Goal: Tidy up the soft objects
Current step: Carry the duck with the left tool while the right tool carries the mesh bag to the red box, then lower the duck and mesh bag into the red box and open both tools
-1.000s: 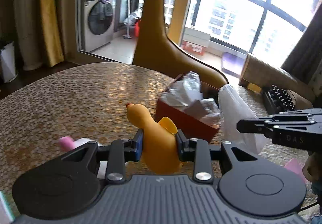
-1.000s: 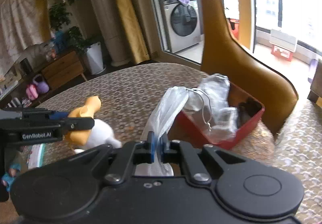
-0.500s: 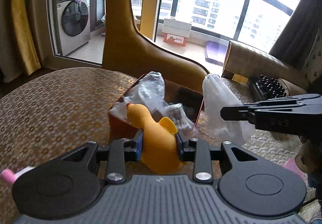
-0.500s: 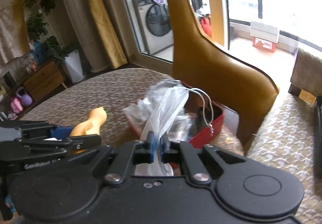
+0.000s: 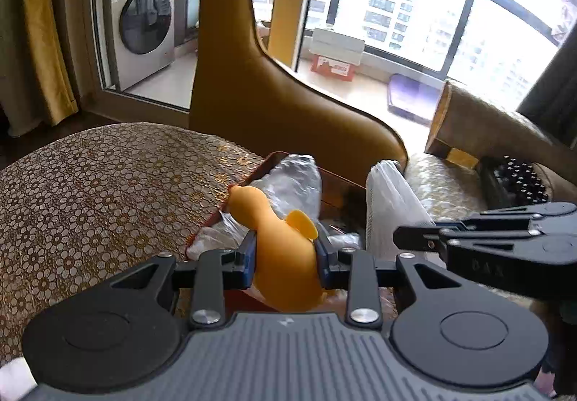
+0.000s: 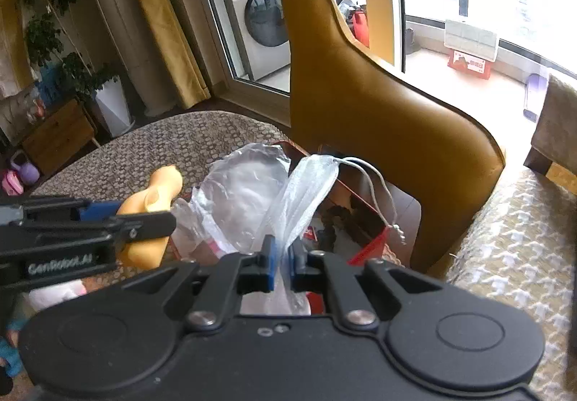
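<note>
Duck (image 5: 285,249) clamped, left view | mesh bag's cord (image 6: 378,188), right view only

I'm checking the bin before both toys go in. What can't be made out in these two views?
- Red bin floor: both views, covered by crumpled clear bags and a dark item too small to name.
- Duck's underside: left view, cut off behind the left gripper.
- Mesh pouch contents: right view, hidden below the right gripper.
- Pink-white thing beside the duck: right view, blurred.
</note>
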